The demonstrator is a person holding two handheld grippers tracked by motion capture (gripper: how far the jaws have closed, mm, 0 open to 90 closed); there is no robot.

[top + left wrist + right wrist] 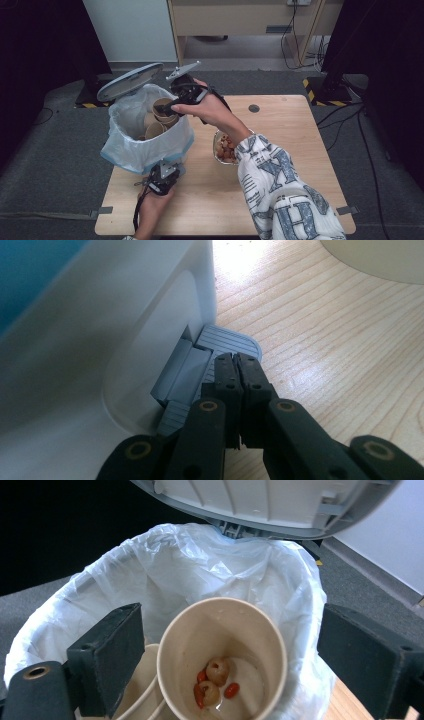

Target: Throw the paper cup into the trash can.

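Right hand-held gripper spread wide, arm reaching over the bin, left hand-held gripper pressed together on the bin's pedal, low at its base

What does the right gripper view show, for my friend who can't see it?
A paper cup with a few red and tan food bits at the bottom sits in a bin lined with a white bag. The open right gripper has a black jaw on each side of the cup. The bin's grey lid stands raised above.
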